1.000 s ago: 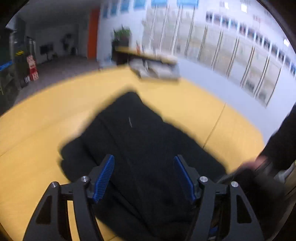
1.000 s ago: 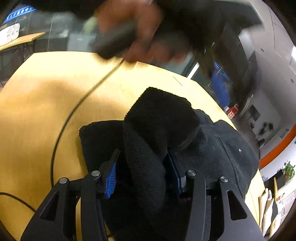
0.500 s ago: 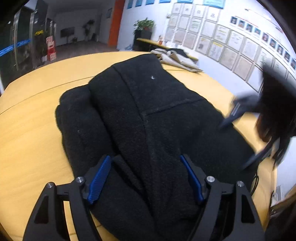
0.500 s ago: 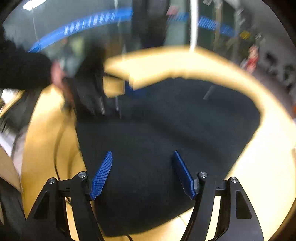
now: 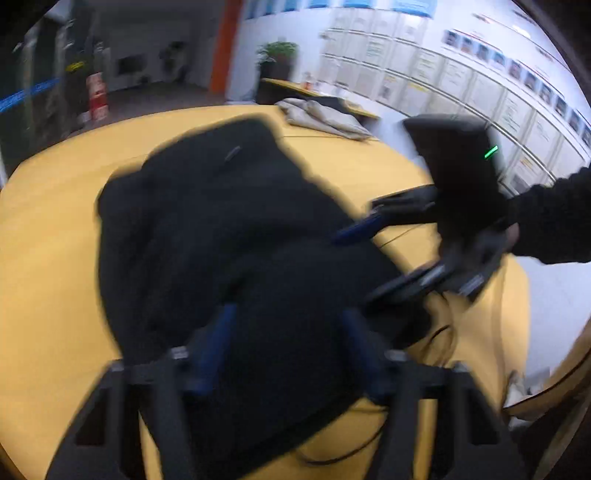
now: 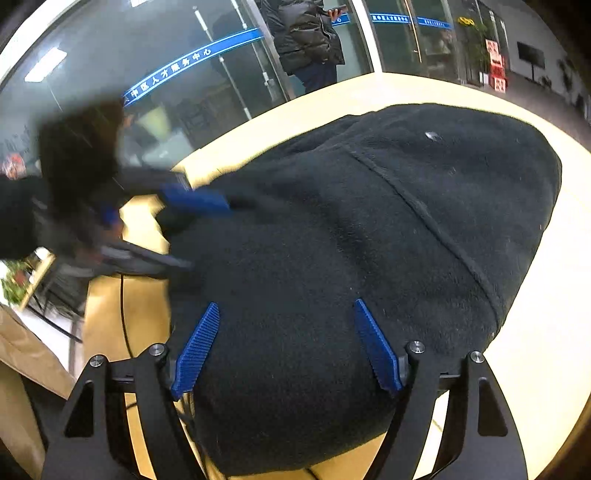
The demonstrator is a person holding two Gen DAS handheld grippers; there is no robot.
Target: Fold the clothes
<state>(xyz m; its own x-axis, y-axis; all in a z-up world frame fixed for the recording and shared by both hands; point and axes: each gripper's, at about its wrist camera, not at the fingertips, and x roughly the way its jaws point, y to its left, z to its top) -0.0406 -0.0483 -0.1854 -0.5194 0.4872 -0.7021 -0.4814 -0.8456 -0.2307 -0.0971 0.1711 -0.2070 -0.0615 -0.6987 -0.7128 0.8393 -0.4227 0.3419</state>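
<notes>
1. Left wrist view: the left tool point(image 5: 286, 341) hangs low over the near end of a black fleece garment point(image 5: 229, 236). Its blue fingers stand well apart with dark cloth showing between them, but nothing is pinched. The picture is smeared, so I cannot tell whether the tips touch the cloth. The garment lies bunched into a thick mound on the yellow desk point(image 5: 48, 229). Its long axis runs away from this tool toward the far edge, where a pale heap of clothes point(image 5: 325, 118) sits well apart. The right tool point(image 5: 391, 254) comes in from the right side, held by a hand in a dark sleeve point(image 5: 550, 221). Its fingers are spread at the garment's right edge, and it grips nothing

2. Right wrist view: the right tool point(image 6: 286, 343) sits just above the garment point(image 6: 388, 240), its blue fingers wide apart over smooth cloth with nothing held. A seam point(image 6: 424, 221) runs slantwise across the mound. The left tool point(image 6: 184, 229) shows blurred at the left, its fingers at the garment's edge. A thin cable point(image 6: 122, 306) trails over the desk point(image 6: 546, 332) below it. A bystander in a dark jacket point(image 6: 303, 33) stands beyond the glass

3. Judgement: the two tools face the mound across its short width, both about equally near. The compact bundle fits either a fold half made or one just finished and let go
</notes>
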